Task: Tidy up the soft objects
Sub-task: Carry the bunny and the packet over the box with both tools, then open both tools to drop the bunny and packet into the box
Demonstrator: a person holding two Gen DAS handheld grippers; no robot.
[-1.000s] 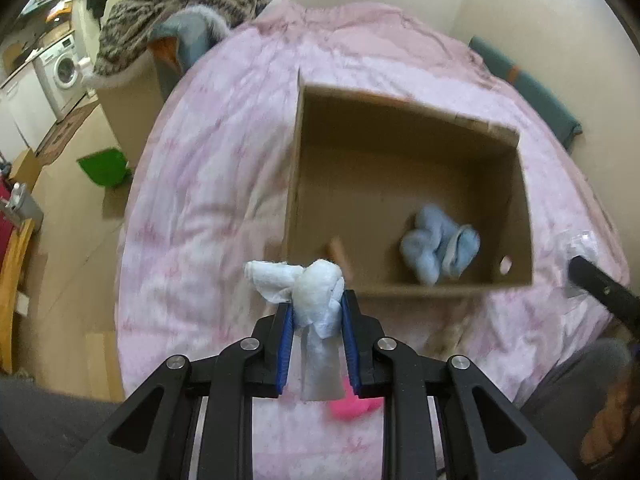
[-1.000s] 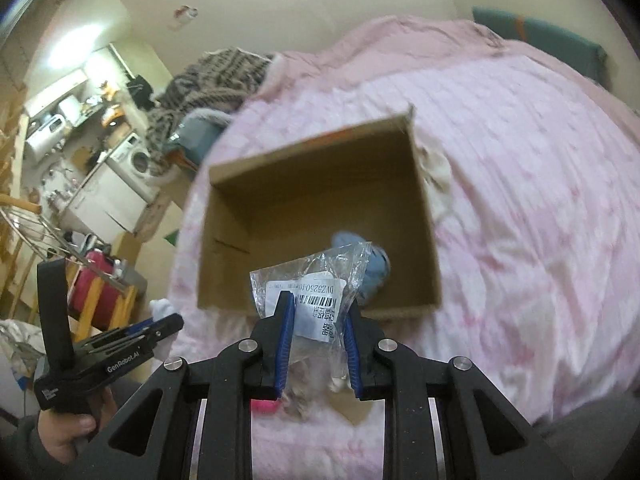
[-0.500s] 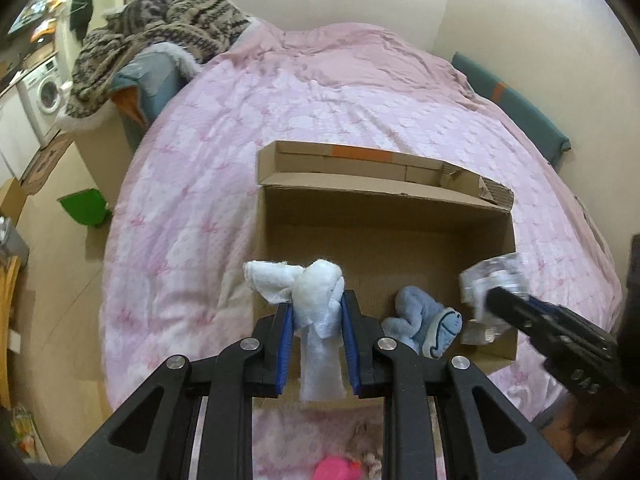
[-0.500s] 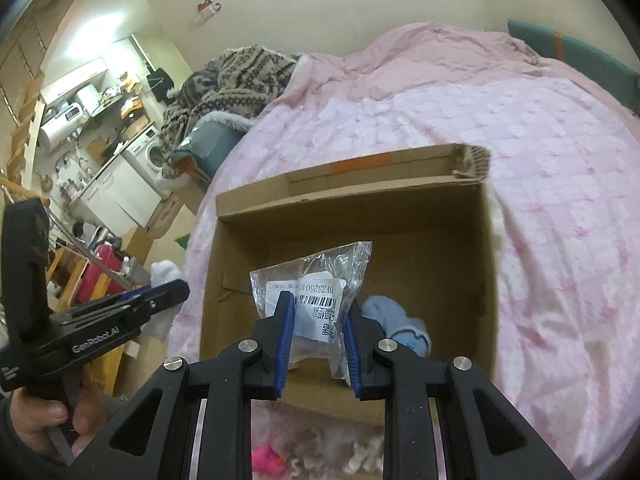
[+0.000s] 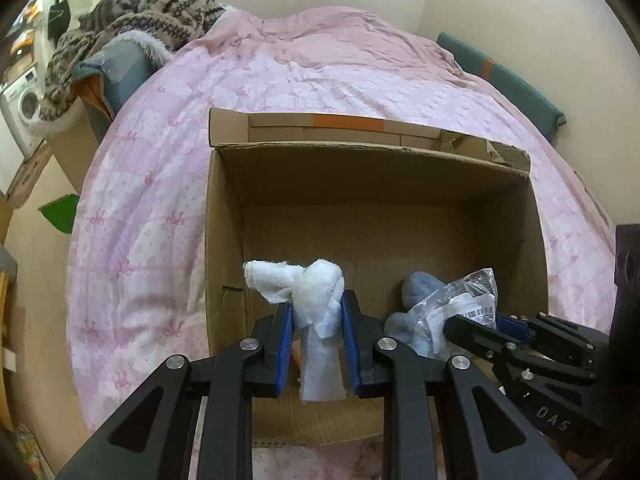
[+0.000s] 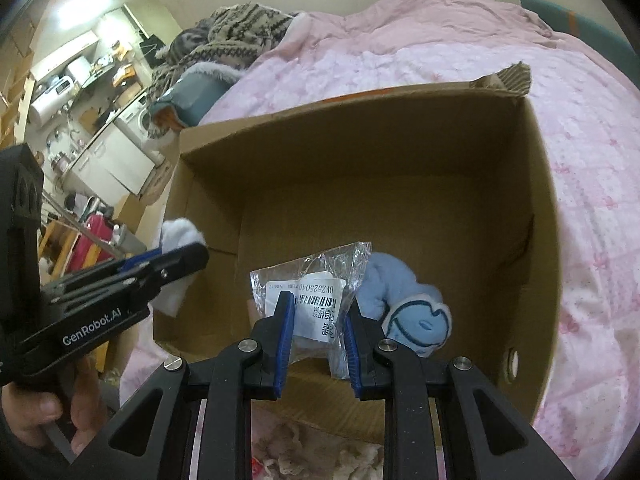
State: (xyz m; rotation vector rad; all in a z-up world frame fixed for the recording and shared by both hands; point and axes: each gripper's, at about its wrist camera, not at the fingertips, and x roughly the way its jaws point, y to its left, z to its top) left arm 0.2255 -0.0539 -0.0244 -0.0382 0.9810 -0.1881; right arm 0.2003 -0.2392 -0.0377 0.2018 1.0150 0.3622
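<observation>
An open cardboard box (image 5: 224, 240) (image 6: 536, 208) sits on a pink bed. My left gripper (image 5: 318, 312) is shut on a white fluffy cloth (image 5: 316, 288) and holds it over the box's near left part; it also shows in the right wrist view (image 6: 176, 236). My right gripper (image 6: 318, 308) is shut on a clear plastic bag with a barcode label (image 6: 316, 280) and holds it over the box's near side; the bag also shows in the left wrist view (image 5: 460, 304). A light blue soft toy (image 6: 404, 300) lies on the box floor.
The pink quilt (image 5: 160, 184) spreads around the box. A patterned knit pile (image 5: 160, 4) lies at the far left of the bed. Fluffy scraps (image 6: 320, 456) lie on the quilt in front of the box. A washing machine (image 5: 20, 104) stands on the left.
Both grippers have moved forward and down toward the box, so the box looms larger. The white cloth and the plastic bag now hang over its near part, still gripped.
</observation>
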